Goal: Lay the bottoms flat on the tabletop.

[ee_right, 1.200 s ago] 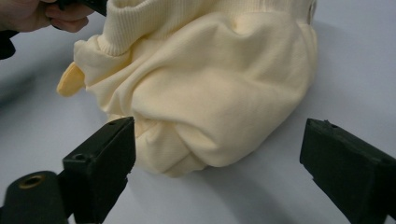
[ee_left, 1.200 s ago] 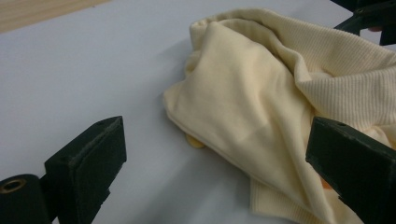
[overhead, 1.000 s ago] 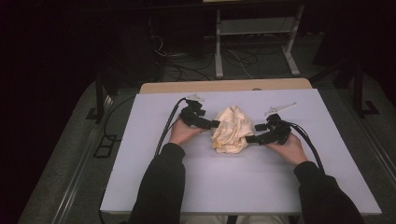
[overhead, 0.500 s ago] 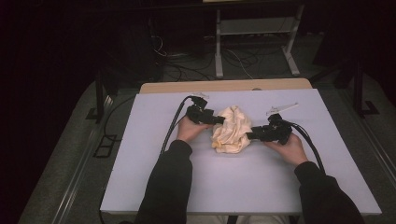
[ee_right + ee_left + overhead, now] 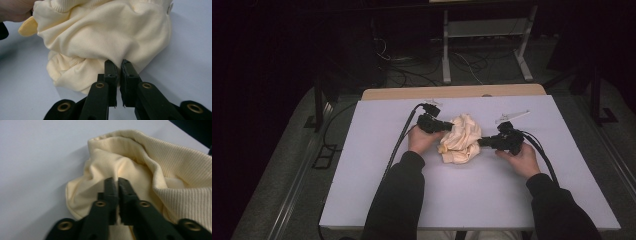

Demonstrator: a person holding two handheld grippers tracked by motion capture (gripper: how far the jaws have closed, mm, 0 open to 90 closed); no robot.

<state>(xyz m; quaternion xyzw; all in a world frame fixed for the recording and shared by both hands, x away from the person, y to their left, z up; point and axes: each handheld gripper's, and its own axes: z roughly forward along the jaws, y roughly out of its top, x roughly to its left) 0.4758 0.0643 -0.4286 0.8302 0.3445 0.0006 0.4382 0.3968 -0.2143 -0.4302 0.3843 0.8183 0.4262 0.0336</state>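
Observation:
A crumpled cream-yellow cloth [image 5: 462,137] lies bunched at the middle of the white table [image 5: 462,200]. My left gripper [image 5: 451,126] meets its upper left edge; in the left gripper view the jaws [image 5: 117,180] are shut on a fold of the cloth [image 5: 150,170], whose ribbed hem rises to the right. From the right, my right gripper [image 5: 480,143] reaches the cloth's lower edge. In the right gripper view the jaws [image 5: 117,62] pinch the rim of the cloth [image 5: 105,32]. A hand [image 5: 12,10] shows at the top left there.
A small white strip [image 5: 512,116] lies on the table behind the right gripper. Black cables [image 5: 402,140] trail off both grippers toward the person. Beyond the table's far edge are a wooden board [image 5: 452,92], a metal stand [image 5: 487,50] and floor cables.
My left gripper has slid right, into the cloth's upper left edge. The cloth has bunched tighter and shifted a little. The right gripper has hardly moved.

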